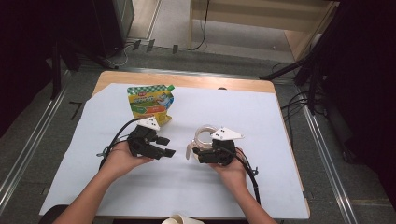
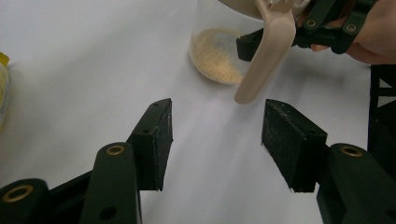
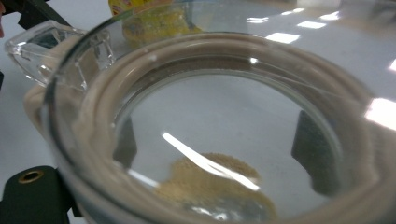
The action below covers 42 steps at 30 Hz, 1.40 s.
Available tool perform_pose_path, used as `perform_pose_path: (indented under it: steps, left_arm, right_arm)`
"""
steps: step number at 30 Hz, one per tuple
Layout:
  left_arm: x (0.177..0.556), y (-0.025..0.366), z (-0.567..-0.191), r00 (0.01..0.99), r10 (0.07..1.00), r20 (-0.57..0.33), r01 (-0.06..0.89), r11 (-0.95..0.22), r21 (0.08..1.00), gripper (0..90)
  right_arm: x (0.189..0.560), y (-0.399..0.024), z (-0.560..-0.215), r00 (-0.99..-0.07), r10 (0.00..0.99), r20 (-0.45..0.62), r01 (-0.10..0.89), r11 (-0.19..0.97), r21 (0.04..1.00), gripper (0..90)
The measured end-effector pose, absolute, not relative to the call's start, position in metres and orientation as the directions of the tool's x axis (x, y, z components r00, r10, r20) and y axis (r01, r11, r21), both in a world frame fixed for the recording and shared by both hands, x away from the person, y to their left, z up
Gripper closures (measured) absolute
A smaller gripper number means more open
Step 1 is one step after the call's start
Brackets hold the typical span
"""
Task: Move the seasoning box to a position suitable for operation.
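Observation:
A clear glass jar point(image 1: 204, 134) with a beige seal, a beige clasp point(image 2: 268, 51) and a little tan grain point(image 2: 217, 53) inside is held just right of the table's middle. My right gripper point(image 1: 198, 152) is shut on the jar point(image 3: 224, 121); its dark pads point(image 3: 312, 156) show through the glass on both sides. My left gripper point(image 1: 169, 146) stands open to the left of the jar, pointing at it. Its jaws point(image 2: 217, 109) hold nothing, and the clasp's tip hangs just beyond them. A yellow-green pouch point(image 1: 149, 102) lies behind the left gripper.
A white sheet point(image 1: 280, 140) covers the wooden table point(image 1: 187, 80). A pale rounded object point(image 1: 181, 219) sits at the near edge. Cables and stand legs point(image 1: 299, 70) lie on the floor beyond and to the right of the table.

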<state>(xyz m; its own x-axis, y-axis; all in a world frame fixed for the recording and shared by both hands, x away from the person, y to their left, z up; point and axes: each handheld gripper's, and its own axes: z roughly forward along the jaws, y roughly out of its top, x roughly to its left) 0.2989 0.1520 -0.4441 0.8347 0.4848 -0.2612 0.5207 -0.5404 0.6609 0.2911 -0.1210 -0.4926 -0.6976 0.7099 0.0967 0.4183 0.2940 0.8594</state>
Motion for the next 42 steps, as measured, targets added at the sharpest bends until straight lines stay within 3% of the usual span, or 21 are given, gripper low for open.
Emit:
perform_pose_path:
  steps: [8,25,39,42]
  left_arm:
    - [0.299,0.15,-0.446,0.837,0.482,-0.259,0.518,-0.547,0.658,44.5]
    - [0.299,0.148,-0.444,0.842,0.473,-0.259,0.511,-0.547,0.664,44.1]
    - [0.3,0.143,-0.443,0.847,0.465,-0.258,0.506,-0.555,0.661,43.7]
    - [0.3,0.14,-0.438,0.843,0.468,-0.265,0.513,-0.55,0.659,48.0]
  right_arm:
    - [0.285,-0.11,-0.499,-0.736,0.674,0.067,0.382,0.332,0.863,12.1]
    - [0.282,-0.114,-0.5,-0.746,0.661,0.077,0.414,0.371,0.831,10.6]
    - [0.263,-0.139,-0.486,-0.736,0.665,0.126,0.46,0.355,0.814,13.3]
    - [0.254,-0.149,-0.48,-0.732,0.668,0.132,0.464,0.348,0.815,13.9]
